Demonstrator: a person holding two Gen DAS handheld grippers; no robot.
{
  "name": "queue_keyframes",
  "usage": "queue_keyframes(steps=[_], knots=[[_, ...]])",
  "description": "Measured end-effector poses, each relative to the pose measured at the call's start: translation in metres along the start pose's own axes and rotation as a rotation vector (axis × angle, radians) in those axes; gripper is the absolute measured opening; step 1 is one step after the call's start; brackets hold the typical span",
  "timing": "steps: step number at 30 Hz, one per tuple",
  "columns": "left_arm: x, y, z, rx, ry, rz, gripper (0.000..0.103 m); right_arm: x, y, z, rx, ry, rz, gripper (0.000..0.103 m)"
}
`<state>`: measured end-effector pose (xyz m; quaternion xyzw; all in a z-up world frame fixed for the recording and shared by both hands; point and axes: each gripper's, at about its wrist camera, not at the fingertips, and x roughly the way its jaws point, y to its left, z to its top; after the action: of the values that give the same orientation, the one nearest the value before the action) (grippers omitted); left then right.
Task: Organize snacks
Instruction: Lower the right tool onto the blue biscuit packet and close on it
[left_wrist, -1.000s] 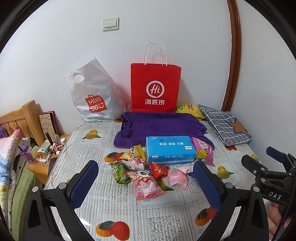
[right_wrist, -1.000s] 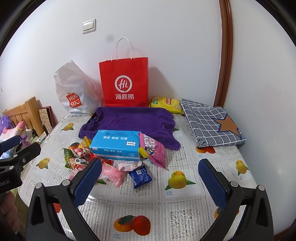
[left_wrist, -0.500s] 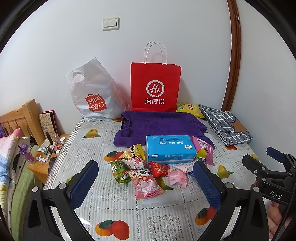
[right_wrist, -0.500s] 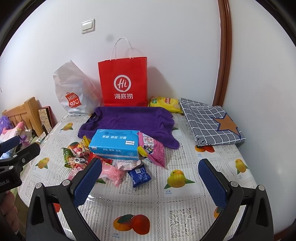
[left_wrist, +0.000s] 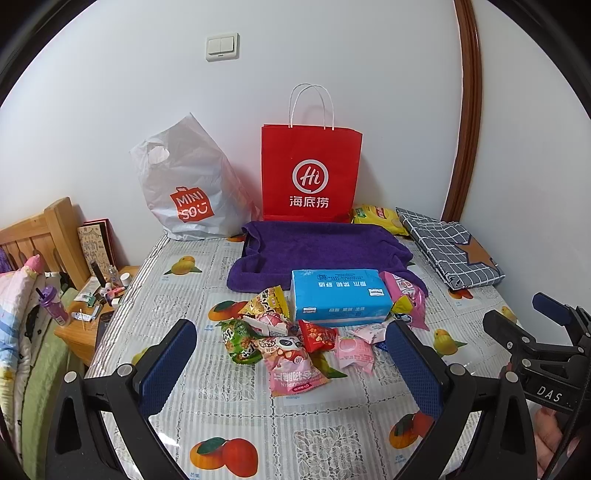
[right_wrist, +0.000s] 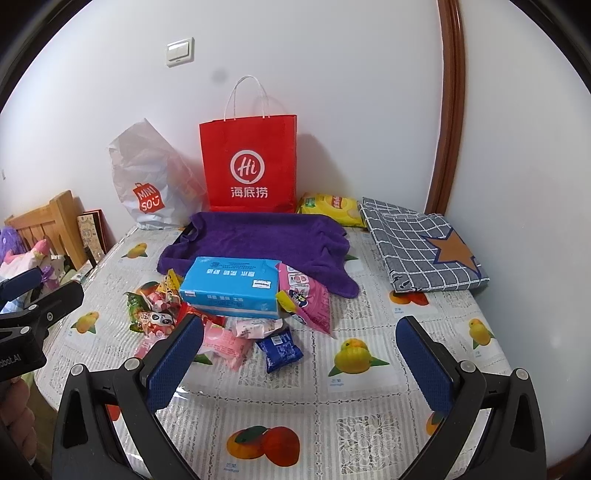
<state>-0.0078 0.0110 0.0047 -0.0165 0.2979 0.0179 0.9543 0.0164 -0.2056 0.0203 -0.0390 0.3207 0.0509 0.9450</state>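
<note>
A heap of small snack packets (left_wrist: 291, 343) lies mid-table around a blue tissue pack (left_wrist: 340, 297), which shows again in the right wrist view (right_wrist: 232, 286). A pink packet (left_wrist: 295, 373) is nearest my left gripper (left_wrist: 291, 365), which hovers open just short of the heap. My right gripper (right_wrist: 299, 363) stands open over the table's front, with a dark blue packet (right_wrist: 279, 347) and a pink packet (right_wrist: 225, 341) just ahead between its fingers. A larger pink bag (right_wrist: 306, 299) leans on the tissue pack. A yellow chip bag (right_wrist: 330, 208) sits at the back.
A red paper bag (left_wrist: 310, 177) and a white plastic bag (left_wrist: 184, 188) stand against the wall. A purple towel (left_wrist: 317, 247) and a folded checked cloth (right_wrist: 421, 247) lie behind the heap. A cluttered wooden nightstand (left_wrist: 96, 306) and bed are left of the table.
Both grippers have drifted slightly; the view of the heap has barely shifted. Nothing was taken hold of.
</note>
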Motion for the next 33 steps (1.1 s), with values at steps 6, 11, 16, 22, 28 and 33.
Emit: queue_keyframes(steps=[6, 11, 16, 22, 28, 33], knots=[[0.000, 0.000, 0.000, -0.001, 0.001, 0.000, 0.103, 0.000, 0.004, -0.001, -0.017, -0.002, 0.002, 0.102], [0.000, 0.000, -0.001, -0.001, 0.001, 0.001, 0.103, 0.000, 0.007, -0.001, -0.027, -0.003, 0.007, 0.102], [0.002, 0.001, -0.004, -0.001, 0.007, 0.007, 0.103, 0.004, 0.008, -0.003, -0.022, 0.004, 0.012, 0.102], [0.017, 0.007, -0.005, -0.011, 0.036, 0.011, 0.103, 0.017, 0.008, -0.006, -0.021, 0.024, 0.010, 0.102], [0.038, 0.011, -0.010, -0.015, 0.080, 0.016, 0.103, 0.035, 0.006, -0.011, -0.002, 0.046, 0.013, 0.102], [0.059, 0.015, -0.014, -0.013, 0.123, 0.032, 0.103, 0.058, 0.007, -0.015, 0.013, 0.084, -0.029, 0.102]])
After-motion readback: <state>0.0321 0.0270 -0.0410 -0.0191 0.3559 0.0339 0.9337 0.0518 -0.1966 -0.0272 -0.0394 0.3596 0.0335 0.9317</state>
